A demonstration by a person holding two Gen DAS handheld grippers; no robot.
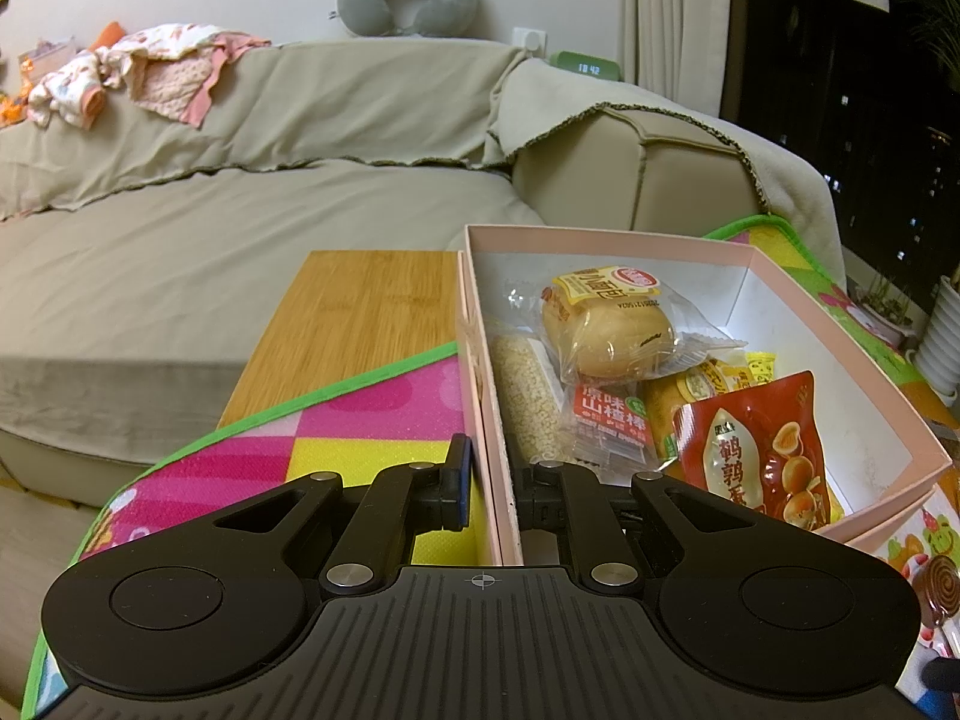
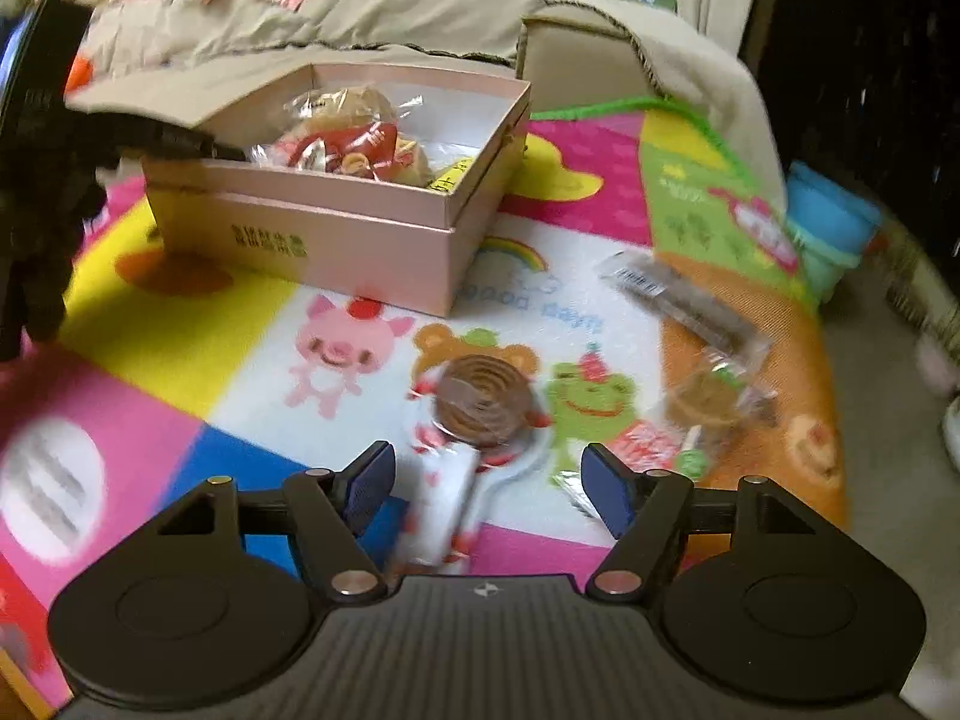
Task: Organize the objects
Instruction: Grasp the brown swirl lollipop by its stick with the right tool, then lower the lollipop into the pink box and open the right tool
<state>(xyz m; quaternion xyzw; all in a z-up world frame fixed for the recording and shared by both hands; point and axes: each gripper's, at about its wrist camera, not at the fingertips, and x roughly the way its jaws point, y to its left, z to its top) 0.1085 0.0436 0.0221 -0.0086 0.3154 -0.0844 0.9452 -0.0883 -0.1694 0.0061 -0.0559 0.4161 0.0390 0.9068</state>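
A pink box [image 1: 600,237] stands on the play mat and holds several snacks: a wrapped bun [image 1: 606,330], a red egg packet [image 1: 756,450] and a hawthorn stick pack [image 1: 606,414]. My left gripper [image 1: 498,492] is shut on the box's near wall, one finger outside and one inside. In the right wrist view, a spiral sweet on a stick [image 2: 480,408] lies in its wrapper on the mat. My right gripper [image 2: 486,480] hangs open just over its stick end, pads apart from it. The box [image 2: 336,240] is farther back on the left.
A long dark snack bar [image 2: 678,294] and a wrapped round cake [image 2: 702,402] lie on the mat to the right. A beige sofa [image 1: 240,240] and a wooden side table [image 1: 360,312] stand behind the box. A blue tub [image 2: 834,228] sits off the mat's right edge.
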